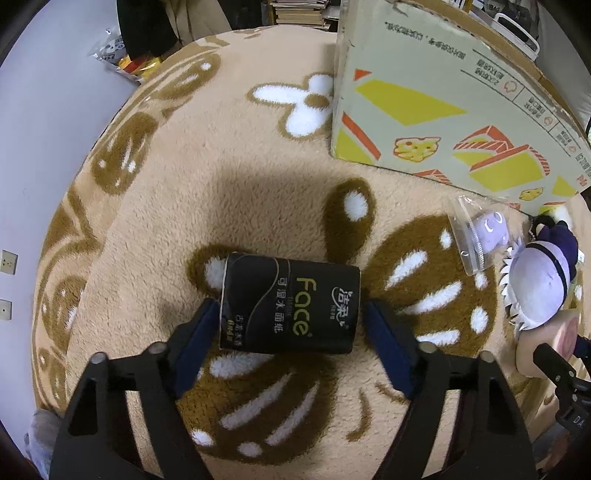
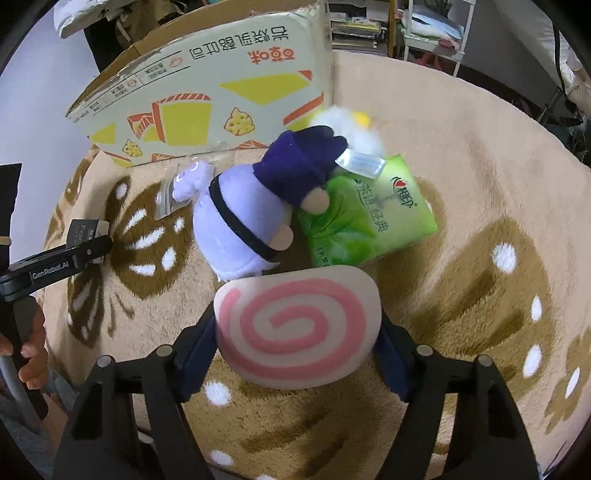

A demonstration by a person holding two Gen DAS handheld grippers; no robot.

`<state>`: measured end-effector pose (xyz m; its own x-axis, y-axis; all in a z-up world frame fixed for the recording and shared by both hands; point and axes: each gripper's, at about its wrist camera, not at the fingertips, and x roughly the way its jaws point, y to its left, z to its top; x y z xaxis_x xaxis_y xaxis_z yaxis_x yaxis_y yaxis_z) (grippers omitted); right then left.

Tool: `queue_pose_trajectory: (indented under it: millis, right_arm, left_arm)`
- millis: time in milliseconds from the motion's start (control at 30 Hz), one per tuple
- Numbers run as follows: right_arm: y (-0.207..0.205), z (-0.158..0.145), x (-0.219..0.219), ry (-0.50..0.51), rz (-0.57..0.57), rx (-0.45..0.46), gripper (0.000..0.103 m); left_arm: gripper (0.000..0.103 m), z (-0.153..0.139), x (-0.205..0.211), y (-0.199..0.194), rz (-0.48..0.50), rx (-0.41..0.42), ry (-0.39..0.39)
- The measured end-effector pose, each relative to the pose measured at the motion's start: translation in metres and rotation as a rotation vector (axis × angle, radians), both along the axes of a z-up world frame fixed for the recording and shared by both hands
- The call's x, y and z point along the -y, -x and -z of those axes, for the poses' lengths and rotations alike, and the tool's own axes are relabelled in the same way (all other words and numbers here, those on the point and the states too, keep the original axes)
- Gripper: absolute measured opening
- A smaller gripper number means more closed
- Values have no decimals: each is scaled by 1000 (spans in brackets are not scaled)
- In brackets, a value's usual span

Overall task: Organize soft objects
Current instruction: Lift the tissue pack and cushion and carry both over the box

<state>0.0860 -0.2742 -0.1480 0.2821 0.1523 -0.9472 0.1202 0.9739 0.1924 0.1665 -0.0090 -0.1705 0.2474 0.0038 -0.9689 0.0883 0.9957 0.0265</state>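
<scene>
A black "Face" tissue pack (image 1: 290, 302) lies on the beige rug between the fingers of my left gripper (image 1: 290, 314); the jaws stand wide, the left pad touches its end, the right pad is just apart. My right gripper (image 2: 297, 332) is shut on a pink-swirl roll plush (image 2: 297, 328). Beyond it lie a purple doll plush (image 2: 251, 218), a green tissue pack (image 2: 369, 210), a white-and-yellow plush (image 2: 351, 125) and a small lilac plush in a clear bag (image 2: 188, 181). The cardboard box (image 2: 207, 99) stands behind them; it also shows in the left wrist view (image 1: 443, 103).
The beige rug with brown and white patterns (image 1: 221, 166) covers the floor. A snack bag (image 1: 118, 59) lies at its far left edge by the white wall. Books (image 1: 295, 13) are stacked behind the box. My left gripper shows in the right wrist view (image 2: 88, 243).
</scene>
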Motion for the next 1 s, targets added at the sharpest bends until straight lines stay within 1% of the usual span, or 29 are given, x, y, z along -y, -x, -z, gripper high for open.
queue_pose_trajectory:
  millis: [67,167,267,433,600,733,867,1000]
  right_arm:
    - [1,-2,0,1,-2,8,73]
    - [3,-5,-3,-3,8,30,66]
    - [6,-11,-2,-10,21,54,62]
    - [12,-23,0,-10,31,97,61]
    - [19,-40,1,-8,31,170,61]
    - [24,-59,3,-13,38,262,61]
    - [29,-76,5,-14,45,351,61]
    - [32,-89,4,-20,53,430,61]
  left_arm:
    - [65,2,0,1,3,-2,11]
    - [64,1,1,3,-9,9,10]
    - [64,-1,0,7,-18,17,13]
    - [64,-12,-2,18,-26,54,-4]
    - [64,-35,-6,34,-44,138,2]
    - [64,-54,-8,46,-45,212,-1]
    - [64,-75,-5,60,-36,296,8]
    - [64,-98,0,77,-17,400,18]
